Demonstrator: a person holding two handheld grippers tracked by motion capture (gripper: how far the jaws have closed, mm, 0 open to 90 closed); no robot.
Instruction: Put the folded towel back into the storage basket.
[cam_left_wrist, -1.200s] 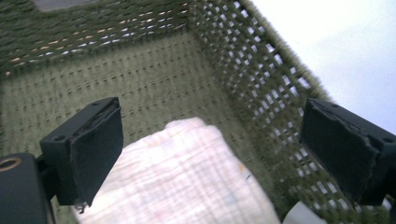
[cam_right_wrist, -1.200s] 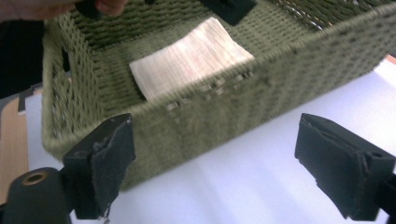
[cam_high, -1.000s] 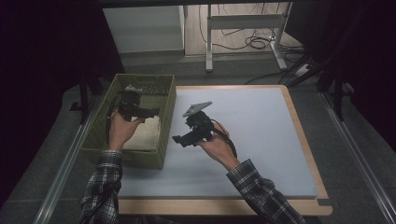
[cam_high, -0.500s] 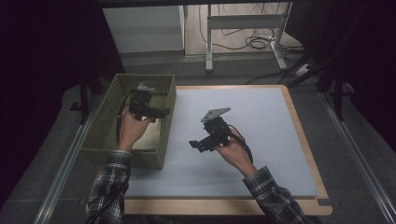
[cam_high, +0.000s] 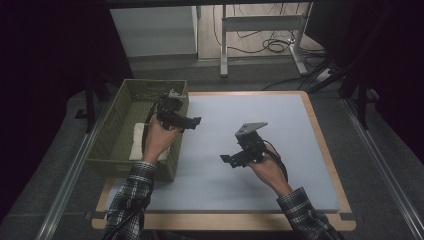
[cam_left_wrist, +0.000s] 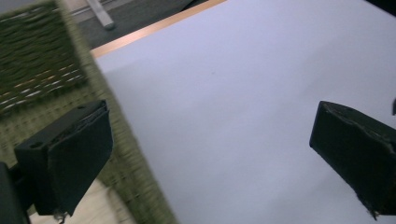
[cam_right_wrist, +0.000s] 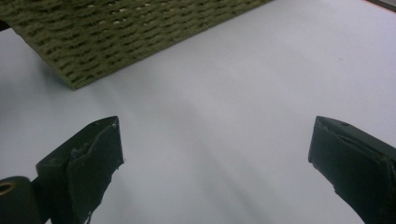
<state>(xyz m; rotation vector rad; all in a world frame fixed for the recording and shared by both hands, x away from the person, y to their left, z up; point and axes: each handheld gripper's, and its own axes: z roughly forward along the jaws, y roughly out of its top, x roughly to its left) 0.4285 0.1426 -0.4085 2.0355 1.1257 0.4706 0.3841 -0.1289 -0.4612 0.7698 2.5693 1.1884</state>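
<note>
**Soft white cloth waits in the green basket**

White and limp, the cloth (cam_high: 141, 144) lies on the floor of the basket (cam_high: 111, 134); it looks light and floppy, best pinched at an edge or fold. The left gripper (cam_high: 196, 120) hangs over the basket's rim, jaws apart and empty. The right gripper (cam_high: 226, 159), over the mat (cam_high: 280, 125), has just been opening and holds nothing. The high view shows the cloth's outline; the left gripper view (cam_left_wrist: 210, 154) catches just a corner of it by the basket wall.

No writing, label or number can be read on anything.
</note>
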